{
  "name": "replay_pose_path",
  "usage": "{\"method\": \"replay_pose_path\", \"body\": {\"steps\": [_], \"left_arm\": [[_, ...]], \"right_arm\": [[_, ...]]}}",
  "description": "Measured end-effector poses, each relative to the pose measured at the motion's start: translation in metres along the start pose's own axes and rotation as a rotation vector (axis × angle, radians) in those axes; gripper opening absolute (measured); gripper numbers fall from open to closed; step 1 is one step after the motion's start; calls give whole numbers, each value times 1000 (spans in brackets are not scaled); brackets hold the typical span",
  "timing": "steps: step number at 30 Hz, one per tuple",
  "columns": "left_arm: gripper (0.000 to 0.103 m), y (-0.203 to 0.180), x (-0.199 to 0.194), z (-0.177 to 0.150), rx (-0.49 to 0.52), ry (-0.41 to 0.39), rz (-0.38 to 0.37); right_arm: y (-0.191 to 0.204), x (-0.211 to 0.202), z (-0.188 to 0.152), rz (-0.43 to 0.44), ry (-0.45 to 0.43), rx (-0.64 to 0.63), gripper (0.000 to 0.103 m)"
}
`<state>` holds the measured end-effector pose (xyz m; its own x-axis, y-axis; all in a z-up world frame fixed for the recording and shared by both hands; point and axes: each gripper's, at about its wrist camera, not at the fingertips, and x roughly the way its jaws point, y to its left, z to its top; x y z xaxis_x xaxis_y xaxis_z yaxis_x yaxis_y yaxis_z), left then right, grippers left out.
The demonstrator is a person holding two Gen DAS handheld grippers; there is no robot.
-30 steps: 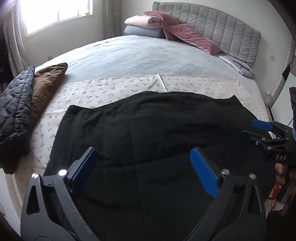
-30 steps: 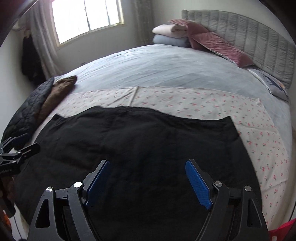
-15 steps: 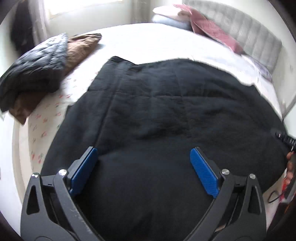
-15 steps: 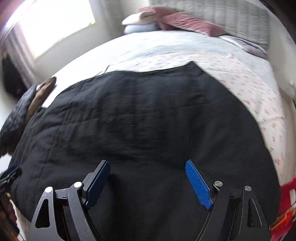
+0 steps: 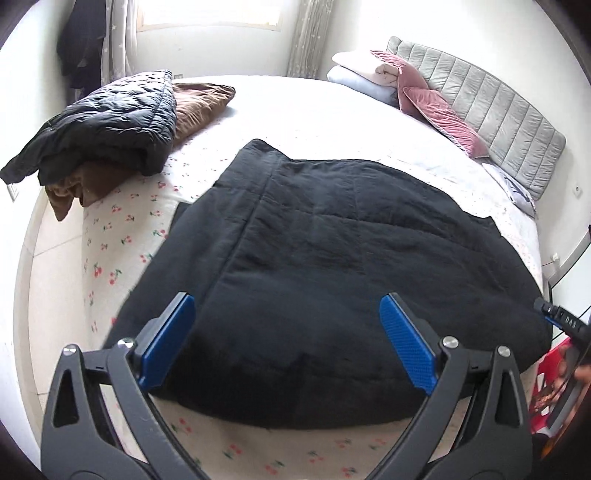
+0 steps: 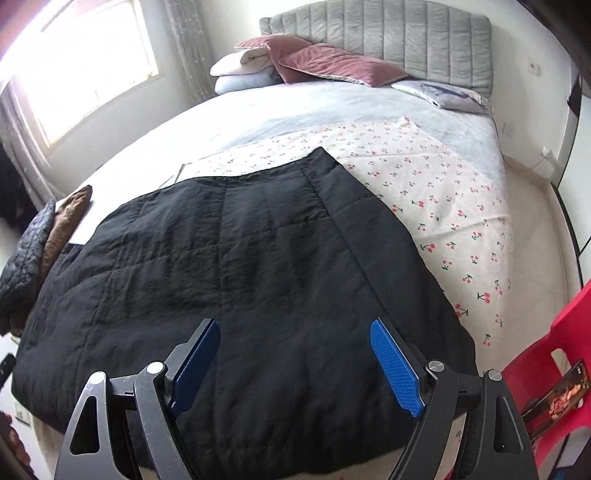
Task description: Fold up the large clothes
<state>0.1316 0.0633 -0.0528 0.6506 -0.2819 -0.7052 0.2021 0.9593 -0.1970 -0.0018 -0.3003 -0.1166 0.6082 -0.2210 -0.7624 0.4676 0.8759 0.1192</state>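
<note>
A large black quilted garment [image 5: 332,266] lies spread flat on the cherry-print sheet [image 5: 110,258] at the foot of the bed; it also shows in the right wrist view [image 6: 240,280]. My left gripper [image 5: 288,332] is open and empty, held over the garment's near left part. My right gripper [image 6: 291,354] is open and empty, held over the garment's near right part. The tip of the right gripper [image 5: 557,319] shows at the right edge of the left wrist view.
A dark quilted jacket [image 5: 110,122] on a brown garment [image 5: 199,103] lies at the bed's left edge. Pink pillows [image 6: 332,62] and folded bedding [image 6: 243,70] sit by the grey headboard [image 6: 388,33]. A red stool [image 6: 554,362] stands at the right.
Both grippers have drawn back toward the foot of the bed and swung outward, the left to the left side, the right to the right side. The garment's near edge now shows. Both stay open.
</note>
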Motion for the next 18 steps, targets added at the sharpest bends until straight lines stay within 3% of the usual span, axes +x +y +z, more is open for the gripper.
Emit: {"method": "replay_pose_path", "body": {"steps": [6,9,18], "left_arm": [[102,-26,-4,-11,-29,4,38],[102,-48,-5,-23,13,43,79],[102,-91,-6,-65,97,189,80]], "right_arm": [[35,-23,-18,-52,-54,-100,88],[54,-32,-26,-34,-61,-150,89],[86,-43,-64,-29,8,-205,91]]}}
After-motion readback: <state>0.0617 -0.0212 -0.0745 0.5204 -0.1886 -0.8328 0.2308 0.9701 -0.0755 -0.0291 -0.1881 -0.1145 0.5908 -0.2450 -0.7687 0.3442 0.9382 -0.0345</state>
